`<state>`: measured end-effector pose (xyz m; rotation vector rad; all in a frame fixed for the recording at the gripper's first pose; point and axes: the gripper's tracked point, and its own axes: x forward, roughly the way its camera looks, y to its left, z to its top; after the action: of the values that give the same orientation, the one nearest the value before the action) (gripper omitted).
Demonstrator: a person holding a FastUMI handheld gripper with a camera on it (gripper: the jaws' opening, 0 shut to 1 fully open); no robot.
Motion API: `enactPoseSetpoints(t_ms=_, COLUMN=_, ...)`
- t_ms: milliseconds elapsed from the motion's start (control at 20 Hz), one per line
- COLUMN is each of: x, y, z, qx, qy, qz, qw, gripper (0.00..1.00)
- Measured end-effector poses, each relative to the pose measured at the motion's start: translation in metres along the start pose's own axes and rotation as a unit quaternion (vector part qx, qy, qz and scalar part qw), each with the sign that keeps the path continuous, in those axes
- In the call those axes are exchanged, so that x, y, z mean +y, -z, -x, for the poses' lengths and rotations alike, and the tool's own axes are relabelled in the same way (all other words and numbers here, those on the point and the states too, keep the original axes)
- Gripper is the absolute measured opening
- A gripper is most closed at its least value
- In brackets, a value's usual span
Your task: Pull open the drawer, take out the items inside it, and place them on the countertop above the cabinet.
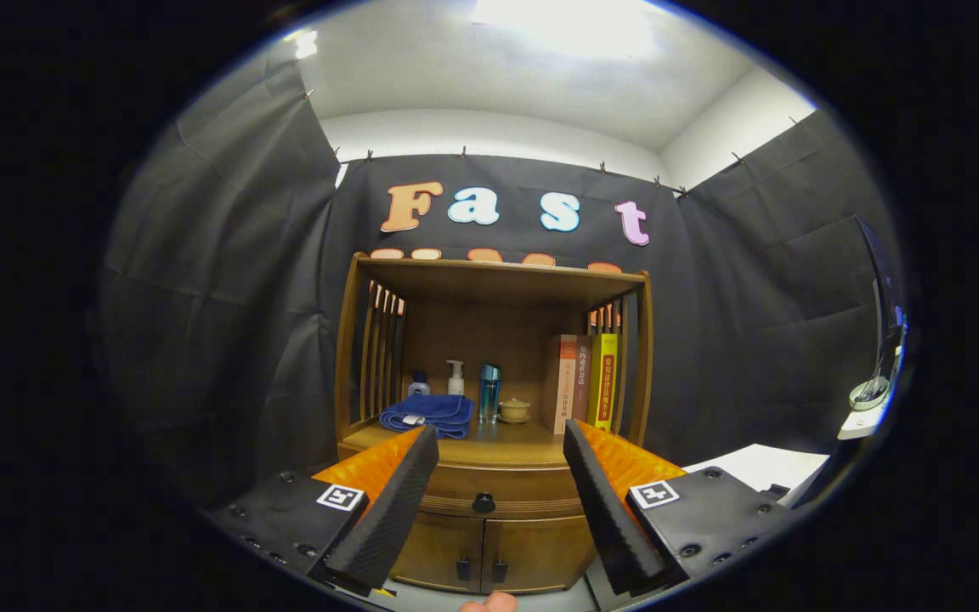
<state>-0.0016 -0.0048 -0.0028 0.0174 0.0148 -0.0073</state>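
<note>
A wooden cabinet (489,527) stands ahead of the gripper (500,442), against black cloth walls, with open air between the two. Its drawer (498,491) is closed; the dark knob (483,503) sits between the fingers, beyond their tips, untouched. Below the drawer are two small doors. Above it, the countertop (506,444) has bare wood at its front edge. Farther back on it lie a folded blue towel (427,414), a pump bottle (455,377), a blue cylinder (489,392), a small lidded pot (514,410) and upright books (585,381). The gripper's fingers are spread wide and hold nothing.
</note>
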Motion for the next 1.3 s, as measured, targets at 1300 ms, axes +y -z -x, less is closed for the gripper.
enactPoseSetpoints(t_ms=1300, x=0.011, y=0.004, z=-0.003, qx=0.006, qy=-0.008, qz=-0.001, qw=1.000, gripper=0.98)
